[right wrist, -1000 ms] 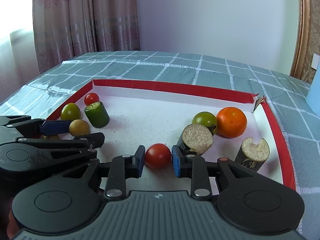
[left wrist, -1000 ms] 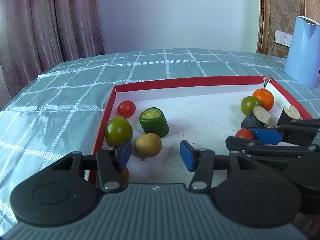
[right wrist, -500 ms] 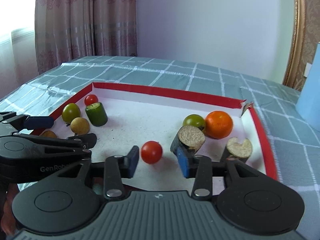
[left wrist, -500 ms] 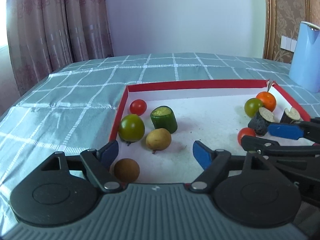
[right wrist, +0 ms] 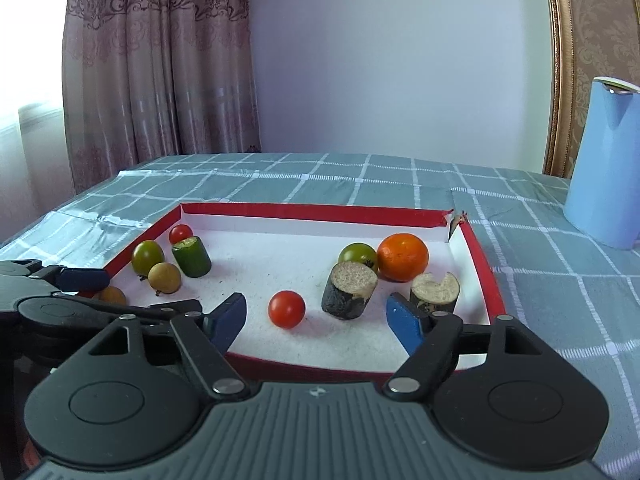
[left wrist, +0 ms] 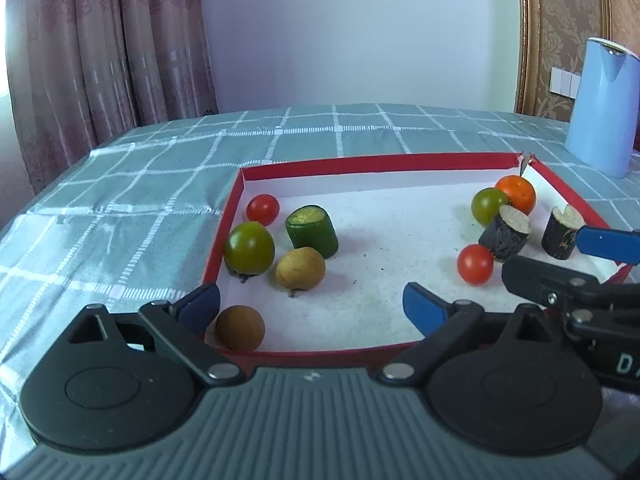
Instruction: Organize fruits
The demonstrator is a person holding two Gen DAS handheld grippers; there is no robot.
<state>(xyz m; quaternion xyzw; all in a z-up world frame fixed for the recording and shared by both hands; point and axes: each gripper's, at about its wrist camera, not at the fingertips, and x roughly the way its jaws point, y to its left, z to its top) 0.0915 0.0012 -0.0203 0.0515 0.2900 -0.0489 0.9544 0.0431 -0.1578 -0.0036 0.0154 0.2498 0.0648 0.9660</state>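
Both hand-held grippers hover at the near edge of a shallow red-rimmed tray on the checked surface, and neither has hold of anything. The left hand-held gripper has its jaws spread wide and opening; a small brown round fruit lies loose just beside its left pad, in the tray's near left corner. The right hand-held gripper is opening too, with a red cherry tomato lying free on the tray floor just beyond its pads. Left in the tray sit a green tomato, a yellowish fruit, a green cucumber chunk and another red tomato; right, an orange, a second green tomato and two dark cut pieces.
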